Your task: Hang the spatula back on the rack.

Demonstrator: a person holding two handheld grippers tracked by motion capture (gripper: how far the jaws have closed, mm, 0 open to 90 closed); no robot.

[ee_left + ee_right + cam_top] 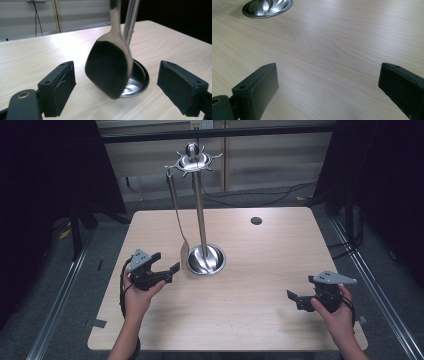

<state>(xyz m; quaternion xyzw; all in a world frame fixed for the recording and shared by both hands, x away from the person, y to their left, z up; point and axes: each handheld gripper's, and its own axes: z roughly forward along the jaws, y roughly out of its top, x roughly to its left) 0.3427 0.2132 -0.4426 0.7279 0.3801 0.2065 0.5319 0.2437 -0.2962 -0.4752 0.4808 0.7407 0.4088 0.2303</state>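
Both tools are spread: centre your left tool (162, 263) squarely around the hanging shiny steel spatula (110, 67) before pinching.

Light wooden table (260, 285), grey floor (60, 285) with cables, dark curtains (50, 165), pale panelled wall (270, 155)

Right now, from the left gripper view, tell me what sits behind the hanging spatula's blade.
Behind the spatula blade stand the rack's steel pole and its round base. The blade covers the pole's foot and most of the base, so whether anything rests in the dish cannot be seen.
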